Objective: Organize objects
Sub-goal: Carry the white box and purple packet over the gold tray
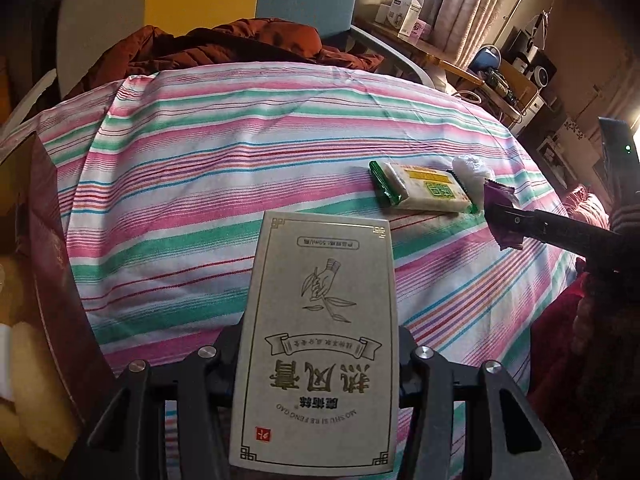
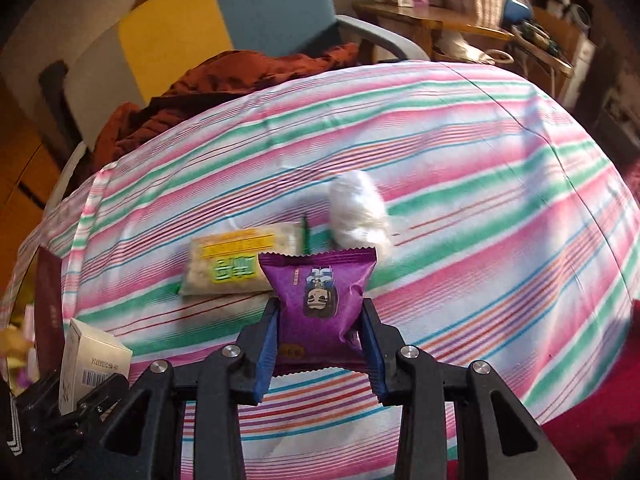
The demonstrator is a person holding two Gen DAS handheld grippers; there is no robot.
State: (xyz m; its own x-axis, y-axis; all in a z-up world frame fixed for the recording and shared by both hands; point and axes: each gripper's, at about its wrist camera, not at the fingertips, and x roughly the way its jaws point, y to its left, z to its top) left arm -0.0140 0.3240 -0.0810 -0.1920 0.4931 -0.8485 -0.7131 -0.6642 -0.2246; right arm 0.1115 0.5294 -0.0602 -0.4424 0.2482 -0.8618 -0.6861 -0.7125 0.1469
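Jaws clamped on both sides right now. Left gripper (image 1: 320,360) has its jaws pressed on the flanks of a pale grey box (image 1: 320,340), printed with a gold line drawing and upside-down characters, raised above the bed (image 1: 200,168) near its front edge. Right gripper (image 2: 320,320) has its blue-lined jaws pinched on a purple packet (image 2: 320,300) with a cartoon face, lower half squeezed between the pads, crimped top edge standing free. No earlier view here, so just the grip as it stands.

From the left wrist view, that packet (image 1: 502,216) hangs at the tip of the dark right jaws toward the bed's right edge, just beside two things lying on the striped cover: a green-ended snack bar (image 1: 420,192) in a clear wrapper, and a white crinkled bundle (image 1: 470,172) touching its right end. Right wrist view agrees: bar (image 2: 236,264) behind the packet to the left, bundle (image 2: 360,216) behind to the right, both around mid-bed.

Rust-red jacket (image 1: 224,48) heaped at the far edge. Dark maroon box (image 1: 48,240) at the left edge, something yellow inside; cannot tell what.
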